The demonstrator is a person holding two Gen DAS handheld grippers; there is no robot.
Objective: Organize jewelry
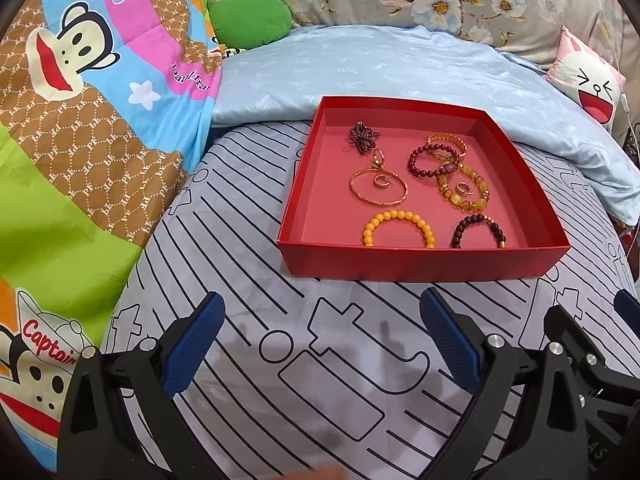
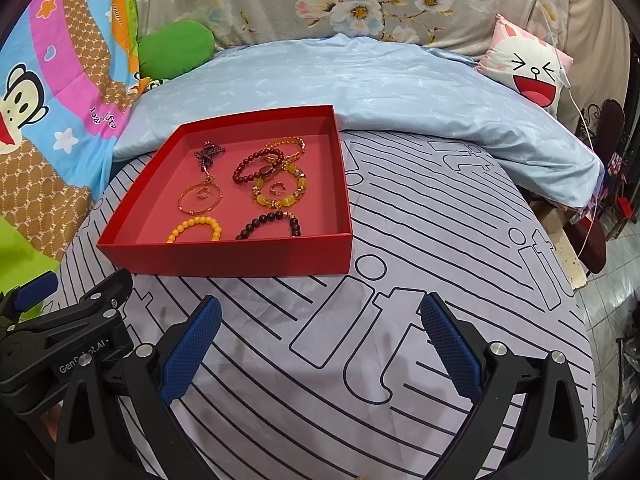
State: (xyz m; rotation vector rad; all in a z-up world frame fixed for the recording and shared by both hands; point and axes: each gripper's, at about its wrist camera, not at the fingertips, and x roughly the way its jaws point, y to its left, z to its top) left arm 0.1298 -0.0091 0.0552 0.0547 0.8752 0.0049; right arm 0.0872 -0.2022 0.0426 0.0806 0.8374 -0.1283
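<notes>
A red box point(image 1: 420, 264) sat on a striped sheet point(image 1: 248, 320) at the centre of the left wrist view and at centre left of the right wrist view, with all the jewelry inside it. Both grippers hung low in their frames, short of the box: the left gripper point(image 1: 322, 344) and the right gripper point(image 2: 320, 344) each had its blue pads spread wide and held nothing. The likely trouble was tangling: a dark red bracelet point(image 1: 430, 160) touched a gold chain bracelet point(image 1: 448, 145) and a yellow stone bracelet point(image 1: 464, 190), so lifting one could drag the others out. A small ring point(image 1: 380, 182) lay inside a thin gold bangle point(image 1: 378, 189), and a second ring point(image 1: 464, 189) inside the yellow stone bracelet; wide pads might well miss such small pieces or pinch the hoop around them. The soft bed could also let the box tip if its wall were pressed. Counted: one box; five beaded or chain bracelets, including an orange one point(image 1: 398, 226) and a near-black one point(image 1: 478, 230) at the front; one bangle; two rings; one dark knotted piece point(image 1: 362, 138) at upper left of the box, with a small gold ornament just below it.
</notes>
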